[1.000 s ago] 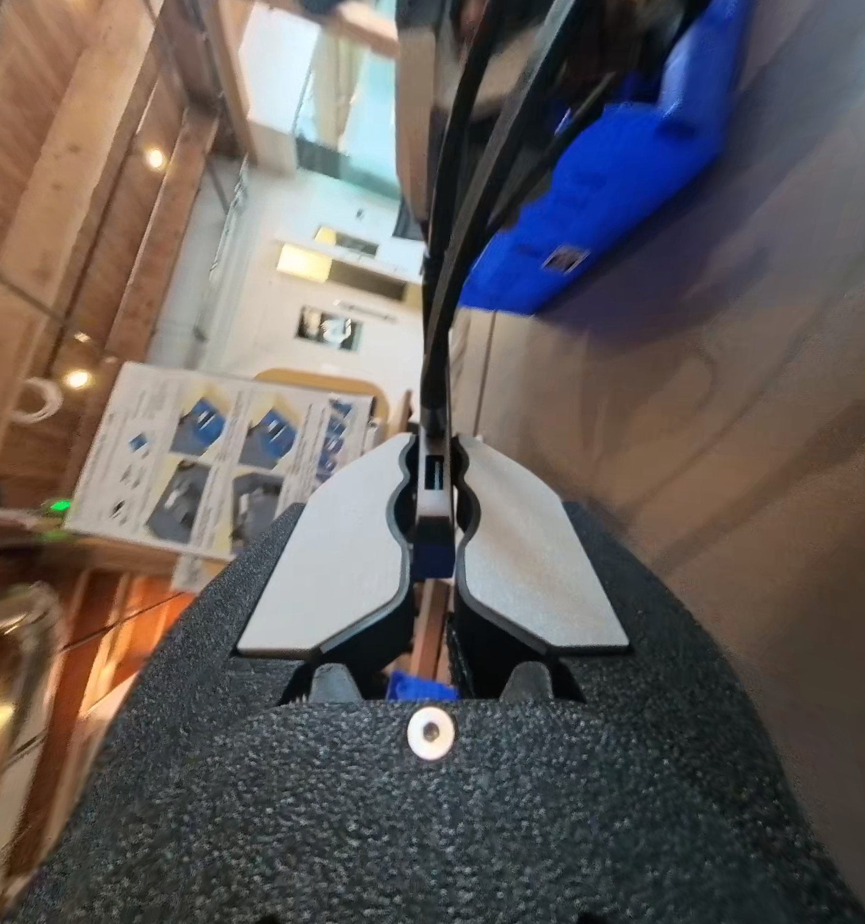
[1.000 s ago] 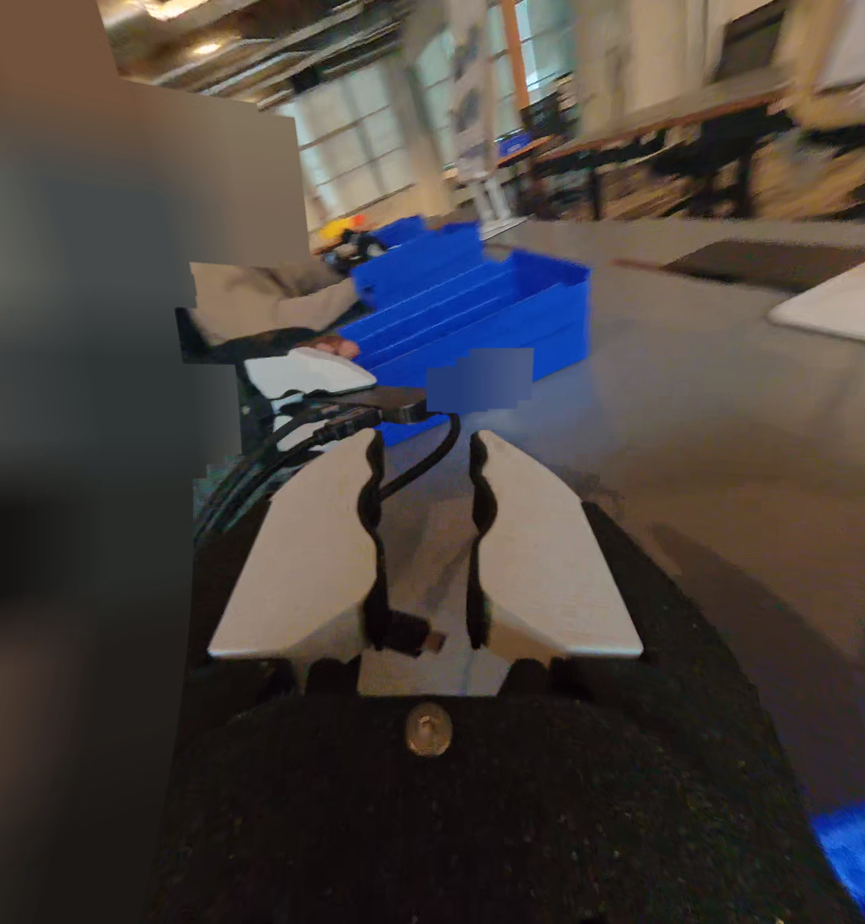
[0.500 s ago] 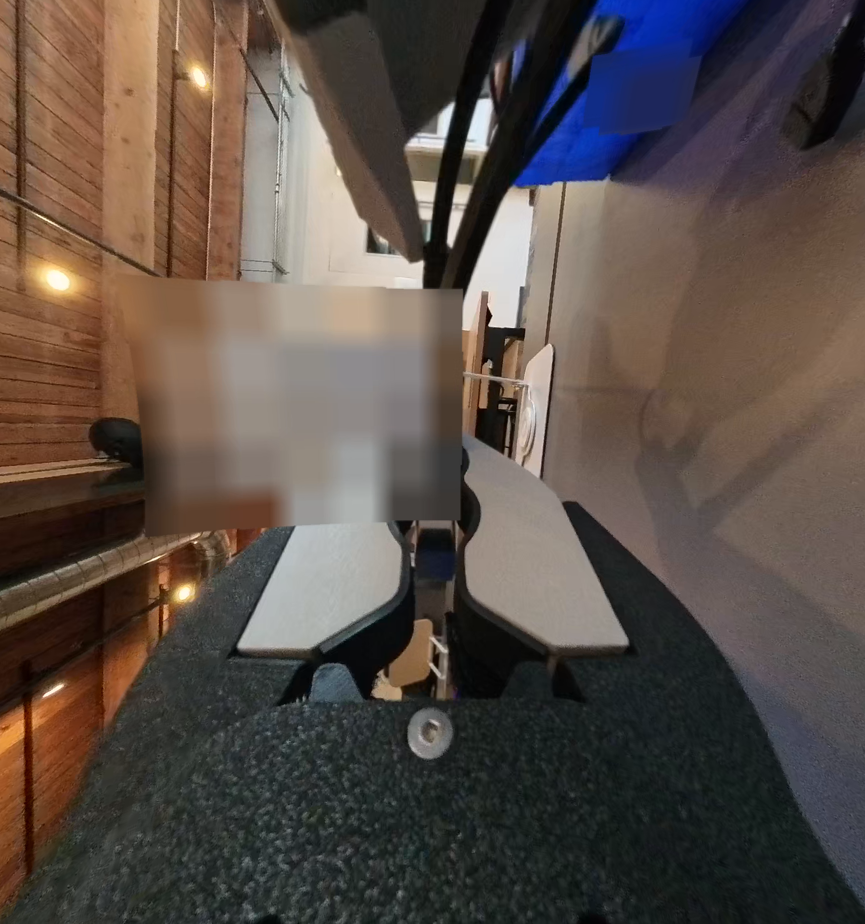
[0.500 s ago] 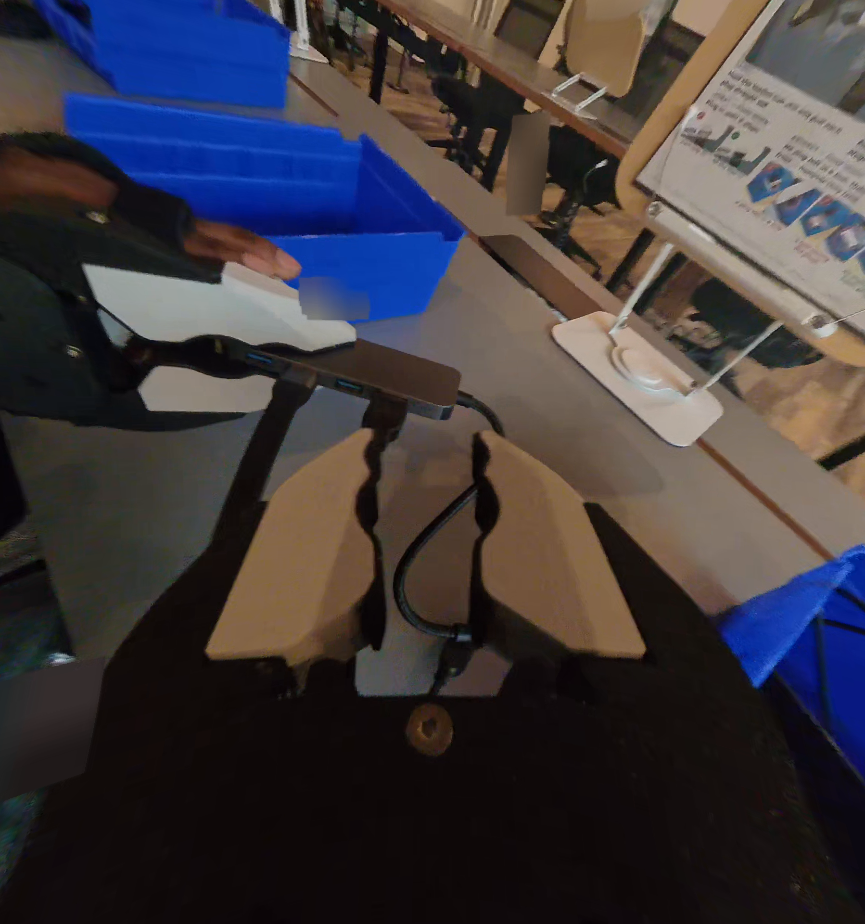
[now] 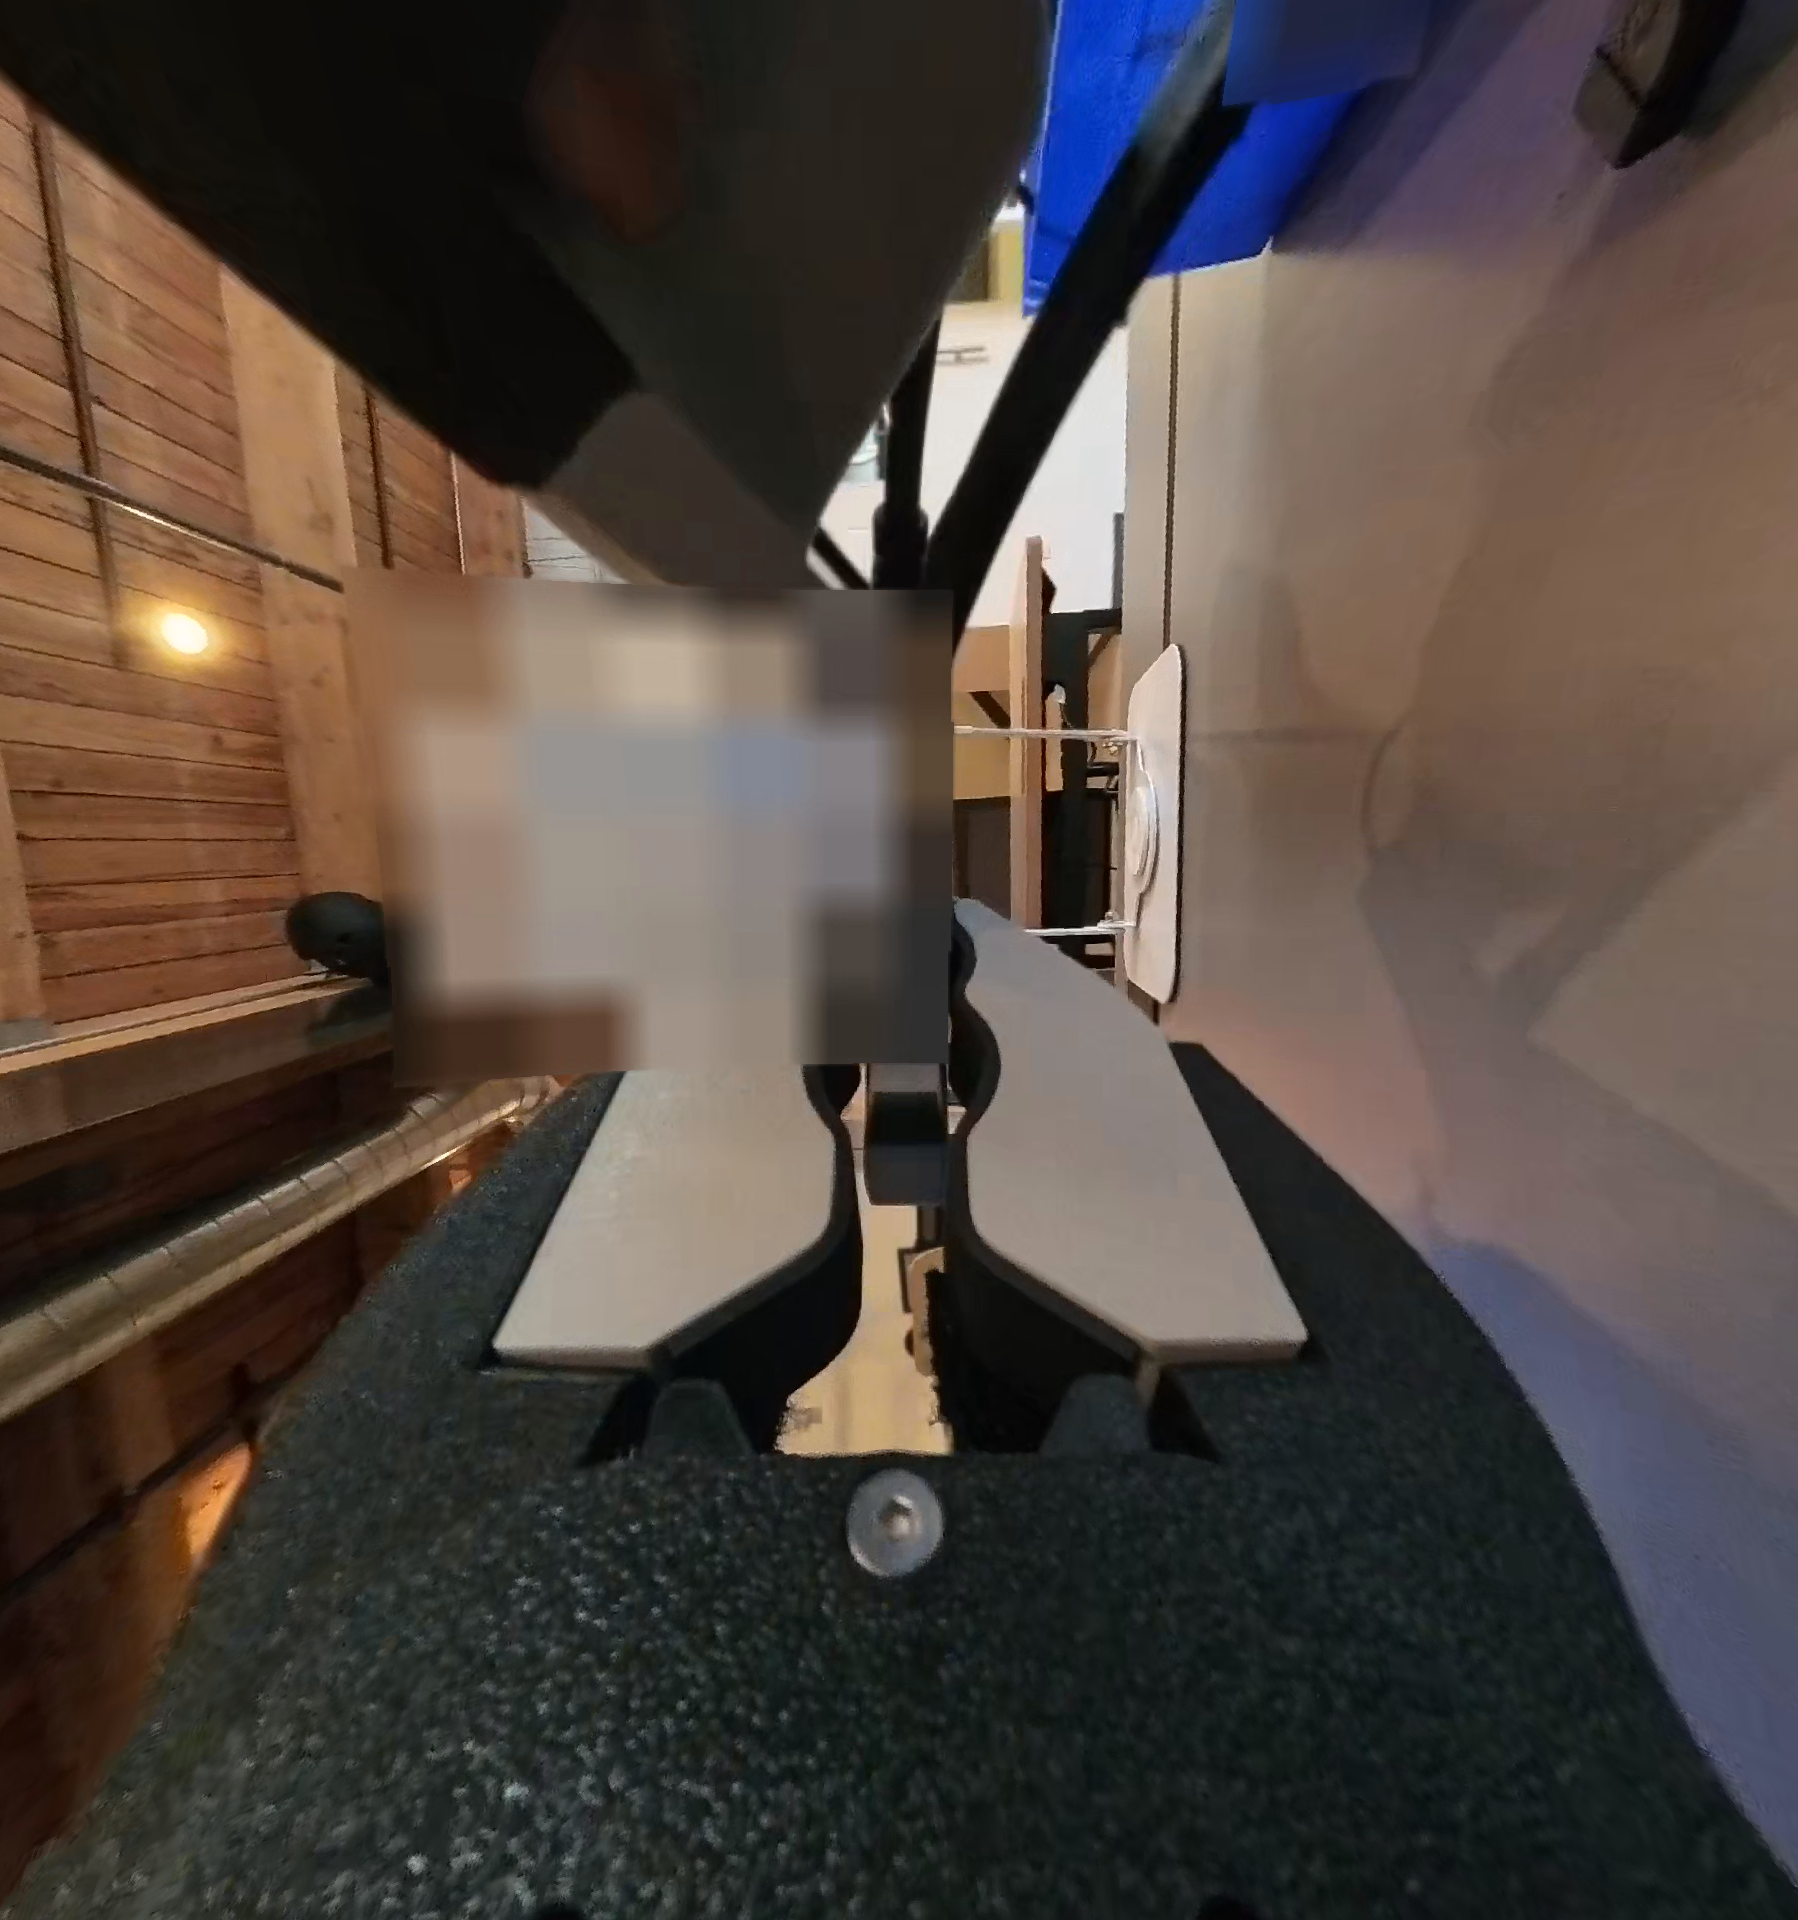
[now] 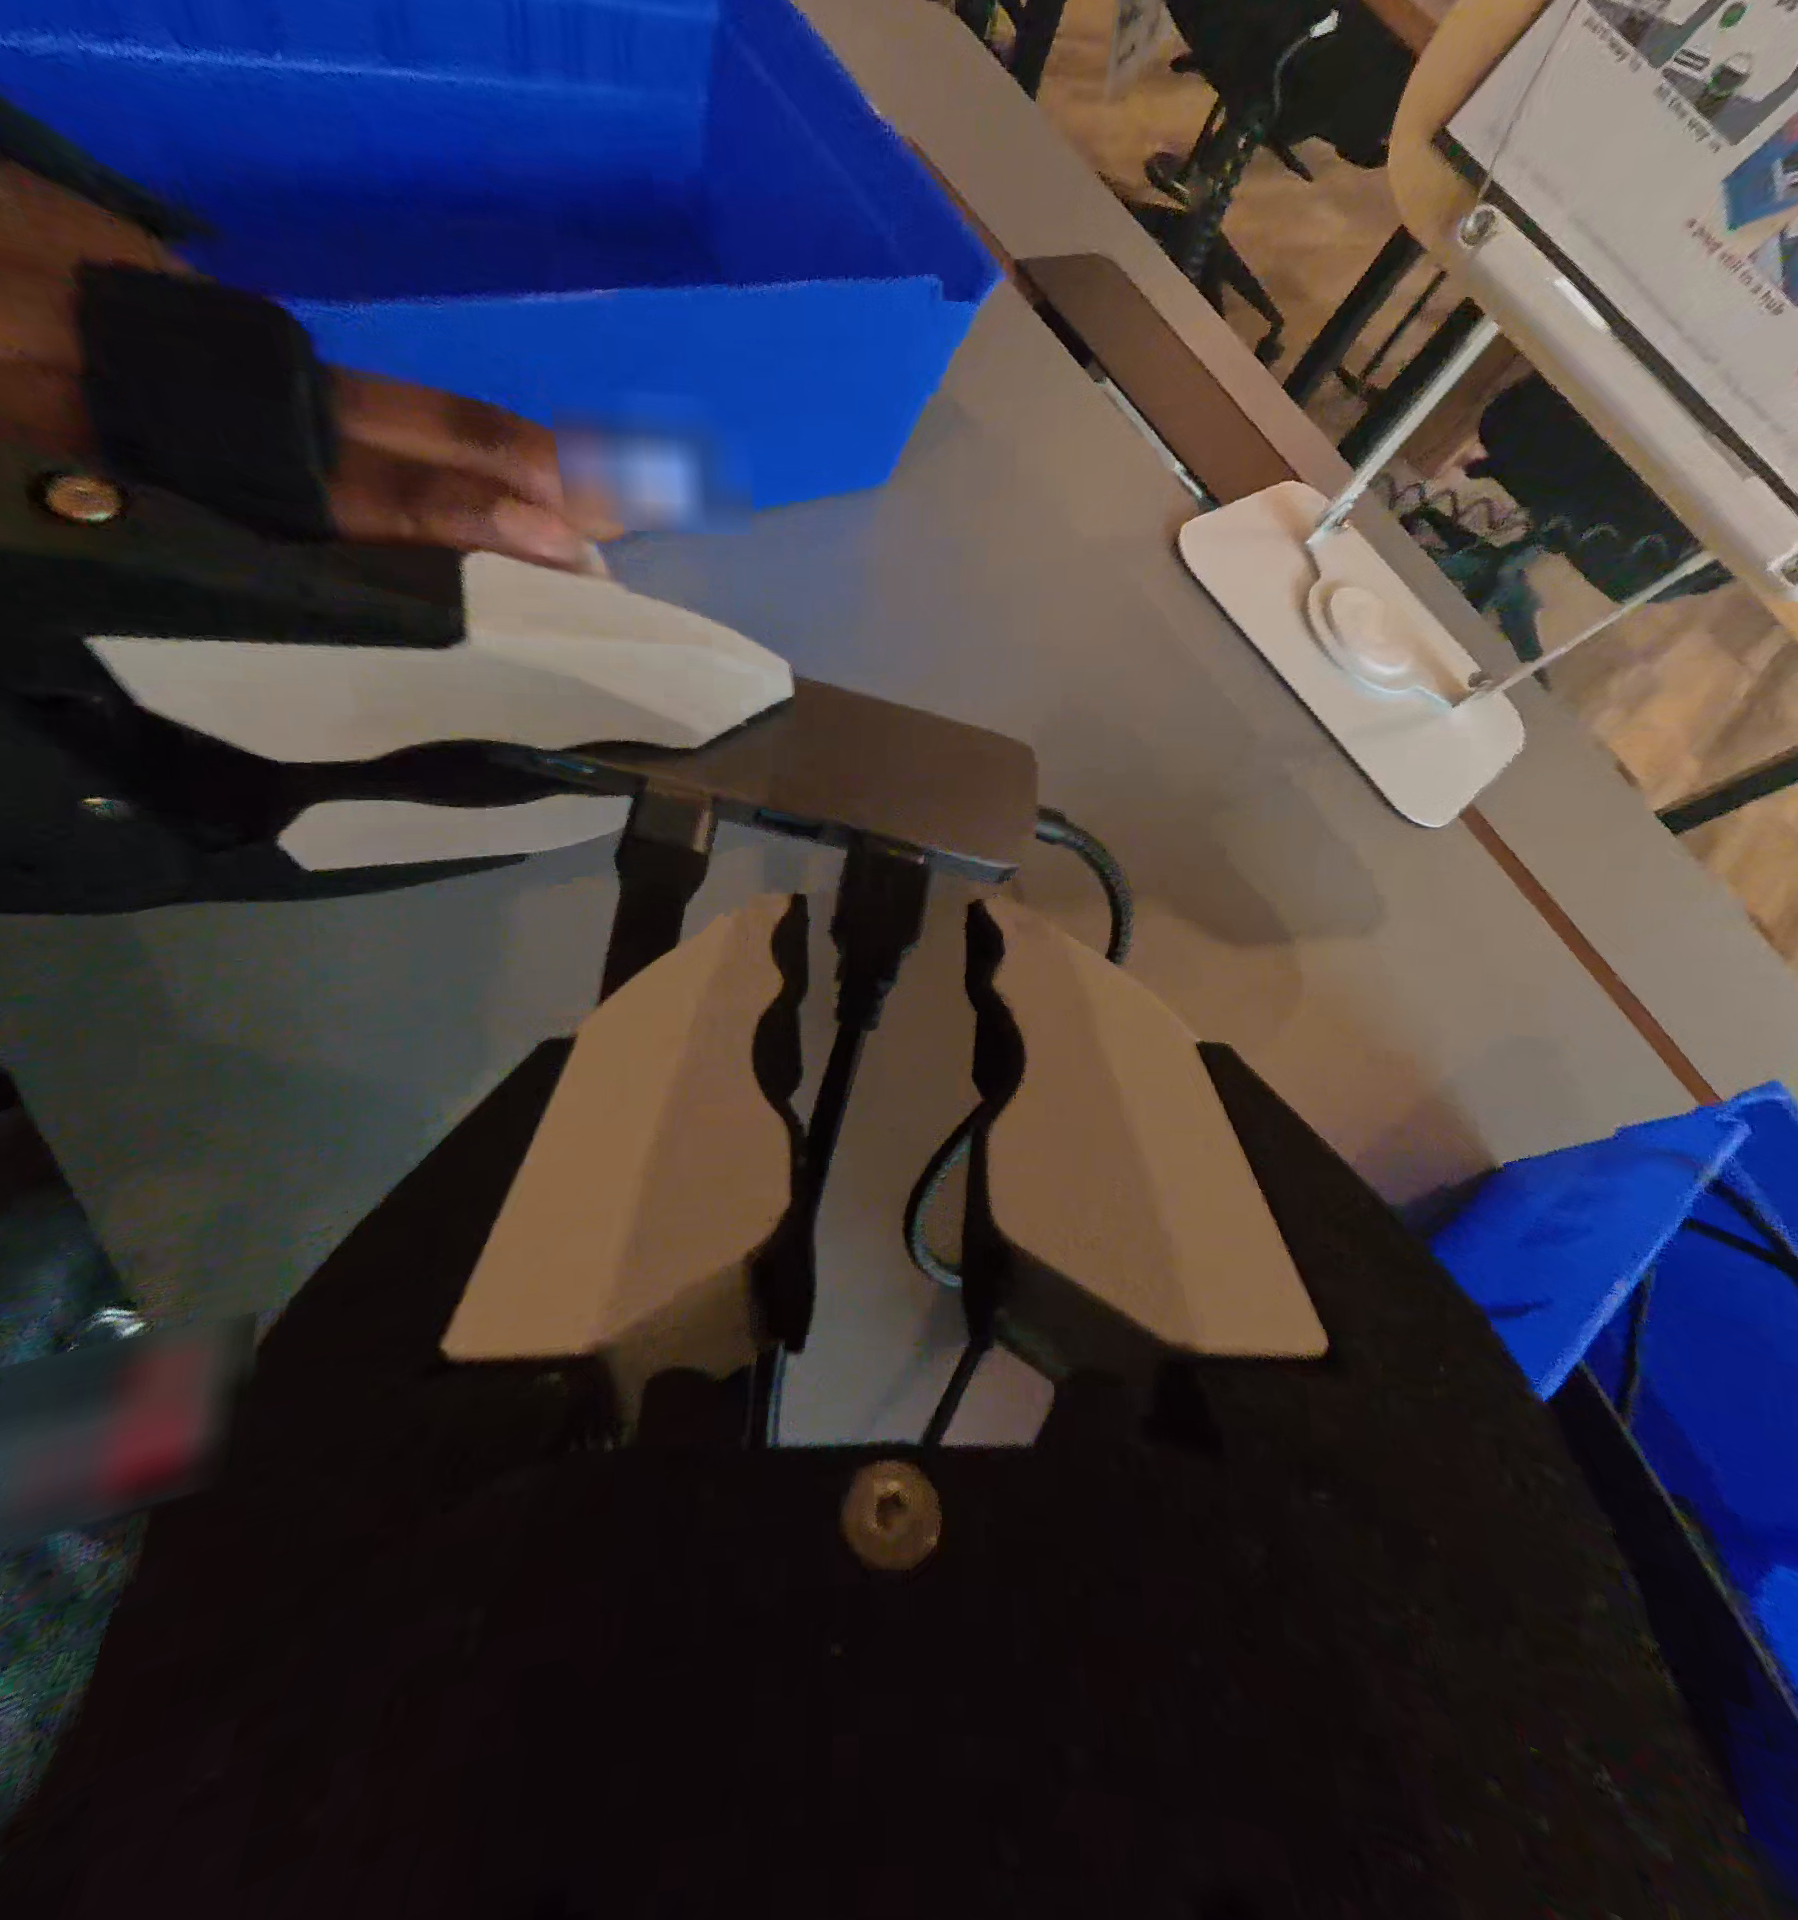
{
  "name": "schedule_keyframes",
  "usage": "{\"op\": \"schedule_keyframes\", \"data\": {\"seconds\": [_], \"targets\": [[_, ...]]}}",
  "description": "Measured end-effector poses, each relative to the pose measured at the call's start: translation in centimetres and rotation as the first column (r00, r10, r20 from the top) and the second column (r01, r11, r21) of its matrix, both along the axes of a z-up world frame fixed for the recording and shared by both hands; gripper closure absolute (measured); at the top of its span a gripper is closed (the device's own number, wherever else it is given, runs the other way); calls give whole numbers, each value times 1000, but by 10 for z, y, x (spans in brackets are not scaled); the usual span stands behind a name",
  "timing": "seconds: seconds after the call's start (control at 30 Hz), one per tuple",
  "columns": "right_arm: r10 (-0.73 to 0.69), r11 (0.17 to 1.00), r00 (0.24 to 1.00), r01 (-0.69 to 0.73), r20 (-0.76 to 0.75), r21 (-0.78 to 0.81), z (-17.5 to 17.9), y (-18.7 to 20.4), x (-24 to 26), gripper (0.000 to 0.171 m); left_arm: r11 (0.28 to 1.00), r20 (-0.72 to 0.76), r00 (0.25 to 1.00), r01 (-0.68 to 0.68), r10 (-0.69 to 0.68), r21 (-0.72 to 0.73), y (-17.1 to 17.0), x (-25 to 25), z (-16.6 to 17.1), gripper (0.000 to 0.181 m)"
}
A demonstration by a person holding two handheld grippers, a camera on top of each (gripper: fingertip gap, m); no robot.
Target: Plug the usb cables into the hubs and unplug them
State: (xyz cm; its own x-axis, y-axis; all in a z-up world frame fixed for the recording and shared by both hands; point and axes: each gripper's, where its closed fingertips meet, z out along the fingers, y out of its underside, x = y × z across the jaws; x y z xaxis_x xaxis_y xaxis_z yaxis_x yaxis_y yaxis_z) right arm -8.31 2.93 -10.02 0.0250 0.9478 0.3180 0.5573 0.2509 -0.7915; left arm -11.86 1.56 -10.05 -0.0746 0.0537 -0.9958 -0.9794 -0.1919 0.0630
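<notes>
A grey tabletop [image 6: 1134, 582] spreads beyond both grippers, and a large blue plastic bin [image 6: 583, 260] stands on it past the far side of the left gripper's jaws. A second blue bin [image 6: 1705, 1299] with black cords inside sits off to the right of the right gripper's jaws. A white stand base [image 6: 1352, 644] rests on the table ahead and to the right of them.

The left gripper [image 6: 666, 748], seen side-on in the right wrist view, is clamped on one end of a flat dark-grey USB hub [image 6: 874, 769], holding it above the table. In its own view the hub [image 5: 905, 1132] shows edge-on, pinched between the pale fingers [image 5: 1082, 1164].

The right gripper [image 6: 879, 914] is spread, gripping nothing. A black USB plug [image 6: 879, 894] sits in the hub's near edge, right between the fingertips and touching neither; its cord runs back down the gap. Another black plug [image 6: 666, 831] is seated just left of the left finger. The hub's own braided cable [image 6: 1103, 883] loops behind the right finger.
</notes>
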Motion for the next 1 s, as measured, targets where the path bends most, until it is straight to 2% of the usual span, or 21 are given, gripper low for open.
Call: {"op": "schedule_keyframes", "data": {"seconds": [0.17, 0.33, 0.5, 0.67, 0.83, 1.0], "targets": [[-20, 1000, 999, 19, 41, 24, -7, 2, -6, 142, 1000, -20, 1000, -8, 9, 15, -1, 0, 3, 169], [-53, 997, 997, 50, 48, 67, -8, 3, -12, 153, 999, -78, 997, -13, 16, 34, -2, 3, 4, 169], [-54, 993, 997, 49, 50, 110, -10, 4, -13, 154, 997, -124, 990, -53, 60, 59, -2, -3, 3, 169], [-44, 994, 998, 39, 43, 103, -15, 5, -13, 154, 994, -87, 991, -97, 102, 58, 1, -7, -2, 169], [-106, 986, 994, 100, 32, 133, -18, 9, -13, 154, 979, -14, 980, -195, 196, 63, 11, -17, -7, 169], [-140, 984, 990, 136, 24, 119, -23, 13, -13, 154, 973, 44, 973, -229, 228, 31, 18, -22, -15, 169]]}}
